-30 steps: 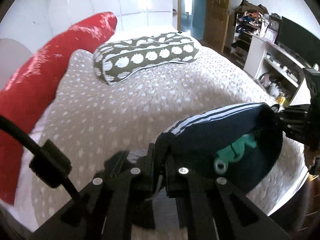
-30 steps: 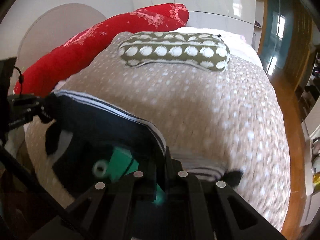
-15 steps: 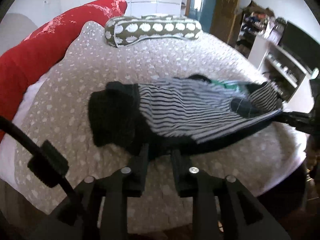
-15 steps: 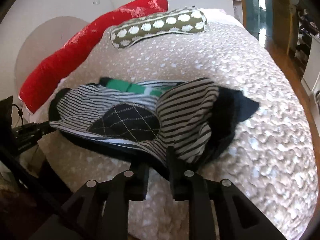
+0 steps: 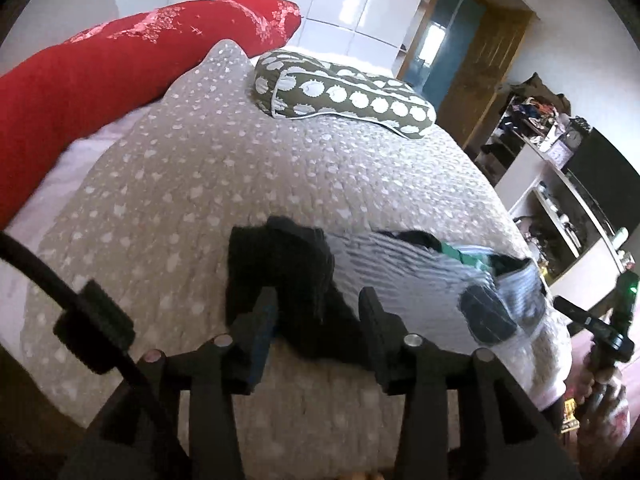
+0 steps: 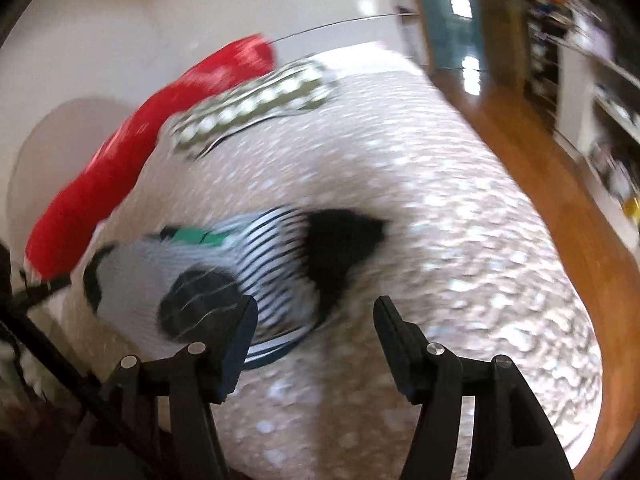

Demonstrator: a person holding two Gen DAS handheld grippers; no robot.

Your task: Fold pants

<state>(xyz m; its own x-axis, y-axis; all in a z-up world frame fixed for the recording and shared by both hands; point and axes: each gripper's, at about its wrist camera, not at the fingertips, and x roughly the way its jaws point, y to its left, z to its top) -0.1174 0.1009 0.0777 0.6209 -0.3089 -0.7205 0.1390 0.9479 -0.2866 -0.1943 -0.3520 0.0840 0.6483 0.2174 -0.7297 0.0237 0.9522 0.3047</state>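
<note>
A: Starting with the left wrist view, what is seen?

B: The pants (image 5: 400,280) are laid in a rumpled heap on the dotted bedspread (image 5: 240,184), near its front edge. The left gripper (image 5: 318,312) is held with its jaws parted; they have just been opening. A black part of the garment is seen between the fingers (image 5: 262,320), but no pinch is made on it. A second ago the cloth was clamped and held up; now it has been dropped onto the bed.

A: And the right wrist view?

B: Much blur is found there. The right gripper (image 6: 314,320) is spread wide, its jaws also just opened, with only bedspread between them. The striped fabric is touched or overlapped by the near finger, though which cannot be told. The patterned pillow (image 6: 256,104) and red bolster (image 6: 120,160) are seen well apart, at the far end.

A: What is meant for the task?

B: The garment is judged released but not folded; it would first need to be spread flat and regrasped.
</note>
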